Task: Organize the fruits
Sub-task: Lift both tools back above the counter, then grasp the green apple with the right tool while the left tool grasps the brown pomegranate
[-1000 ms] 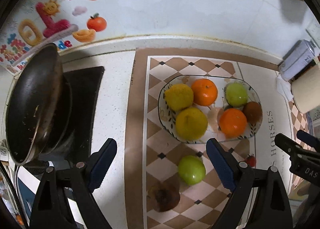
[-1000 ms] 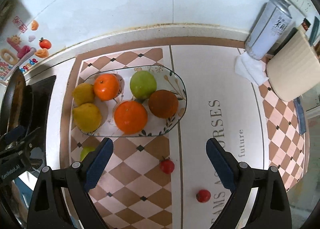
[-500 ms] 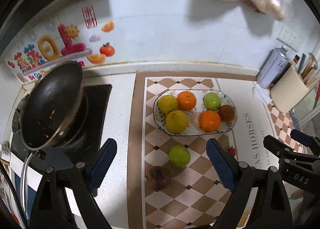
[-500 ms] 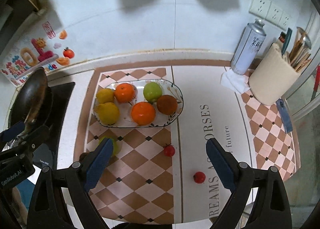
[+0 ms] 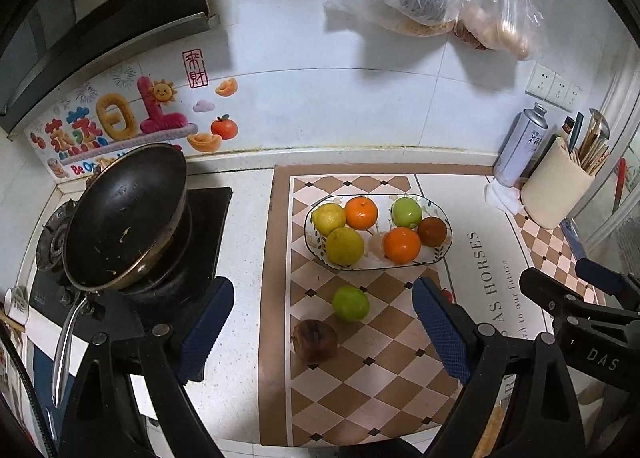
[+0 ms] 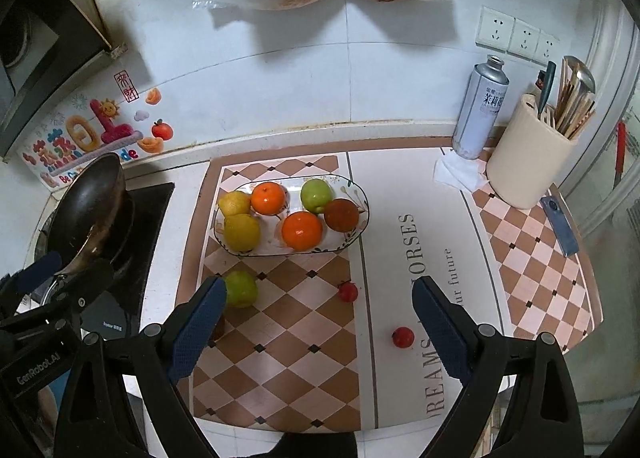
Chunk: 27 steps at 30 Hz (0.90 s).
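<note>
Both grippers hang high with nothing between their pads: left gripper [image 5: 322,328] wide, right gripper [image 6: 318,328] wide too. Below the left one, a green apple [image 5: 351,303] and a brown fruit [image 5: 315,341] sit loose on the checked mat [image 5: 376,390], near side of the fruit plate [image 5: 442,254]. Two small red fruits [image 6: 403,337] lie right of them. I judge a pick comes next: drop onto the apple, close, carry it far to the plate

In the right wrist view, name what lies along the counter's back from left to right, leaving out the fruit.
Black pan → fruit plate → spray can → cream utensil holder.
</note>
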Each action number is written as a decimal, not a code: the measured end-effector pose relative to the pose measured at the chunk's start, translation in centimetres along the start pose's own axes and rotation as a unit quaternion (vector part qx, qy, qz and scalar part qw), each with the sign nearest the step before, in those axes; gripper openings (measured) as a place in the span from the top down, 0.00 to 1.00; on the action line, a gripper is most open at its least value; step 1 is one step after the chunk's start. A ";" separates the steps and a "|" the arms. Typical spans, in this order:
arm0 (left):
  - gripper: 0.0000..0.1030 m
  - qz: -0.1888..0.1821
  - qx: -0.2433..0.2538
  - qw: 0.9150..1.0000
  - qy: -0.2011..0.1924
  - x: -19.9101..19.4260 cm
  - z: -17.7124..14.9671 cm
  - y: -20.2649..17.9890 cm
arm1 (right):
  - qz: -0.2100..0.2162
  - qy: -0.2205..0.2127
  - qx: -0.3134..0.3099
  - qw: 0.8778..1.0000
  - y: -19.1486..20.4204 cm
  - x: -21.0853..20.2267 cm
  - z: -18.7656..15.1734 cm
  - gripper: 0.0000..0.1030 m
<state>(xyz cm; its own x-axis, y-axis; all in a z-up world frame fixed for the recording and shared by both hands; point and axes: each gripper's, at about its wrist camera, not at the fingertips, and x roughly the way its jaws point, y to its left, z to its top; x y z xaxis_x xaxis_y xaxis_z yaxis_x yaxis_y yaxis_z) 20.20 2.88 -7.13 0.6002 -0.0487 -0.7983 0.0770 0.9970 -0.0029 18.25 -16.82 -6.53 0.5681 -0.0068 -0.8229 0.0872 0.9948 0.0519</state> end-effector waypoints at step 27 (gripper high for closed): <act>0.01 0.093 -0.129 0.957 0.243 18.0 -6.6 7.3 | 0.191 0.303 0.033 0.933 7.8 31.5 -2.7 0.44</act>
<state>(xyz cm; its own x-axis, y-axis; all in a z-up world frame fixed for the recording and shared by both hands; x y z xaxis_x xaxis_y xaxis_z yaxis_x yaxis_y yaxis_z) 26.34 9.66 -25.48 0.1394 0.1023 -0.9849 -0.2330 0.9701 0.0678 34.64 -8.98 -33.52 0.0028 0.4249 -0.9052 0.0343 0.9047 0.4247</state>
